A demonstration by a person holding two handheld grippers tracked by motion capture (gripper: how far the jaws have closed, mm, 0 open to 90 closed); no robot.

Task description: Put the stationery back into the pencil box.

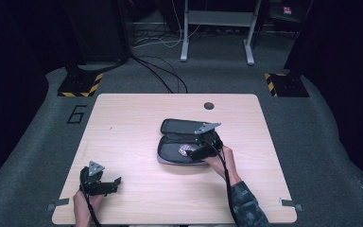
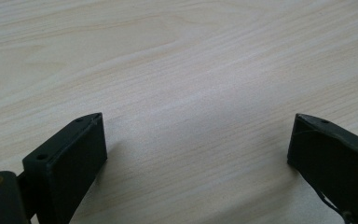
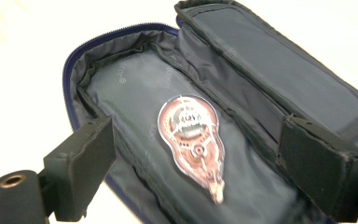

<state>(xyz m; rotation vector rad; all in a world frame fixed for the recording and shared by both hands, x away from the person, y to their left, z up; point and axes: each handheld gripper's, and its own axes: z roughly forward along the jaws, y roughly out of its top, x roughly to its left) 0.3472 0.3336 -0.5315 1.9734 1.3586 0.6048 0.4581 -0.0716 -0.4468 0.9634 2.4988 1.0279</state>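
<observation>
Correction tape dispenser point(image 3: 193, 142) lying flat on the floor of the open pencil case point(image 3: 121, 88), directly ahead of and just below the right hand-held gripper point(image 3: 193, 154), centred in the gap between its two black jaws. Long axis running away from that hand-held gripper and slightly aslant, rounded body at the far end, narrow pale tip pointing back toward the camera and a little toward the right-hand jaw. Jaws standing wide apart, pads touching neither the dispenser nor, as far as can be told, the case walls; nothing gripped. In the high view, right hand-held gripper point(image 1: 199, 152) hovering over the near half of the case point(image 1: 170, 156), lid flap point(image 1: 179, 126) folded open on the far side, well beyond the jaws.

Left hand-held gripper point(image 1: 116, 182) resting low near the front left corner of the bench point(image 1: 123, 118), well apart from the case, jaws likewise spread wide over bare wood point(image 2: 191, 70), holding nothing.

Right hand clearly the nearer one. For any regrasp, probably a straight drop with the jaws across the dispenser's short width, not along its length.
</observation>
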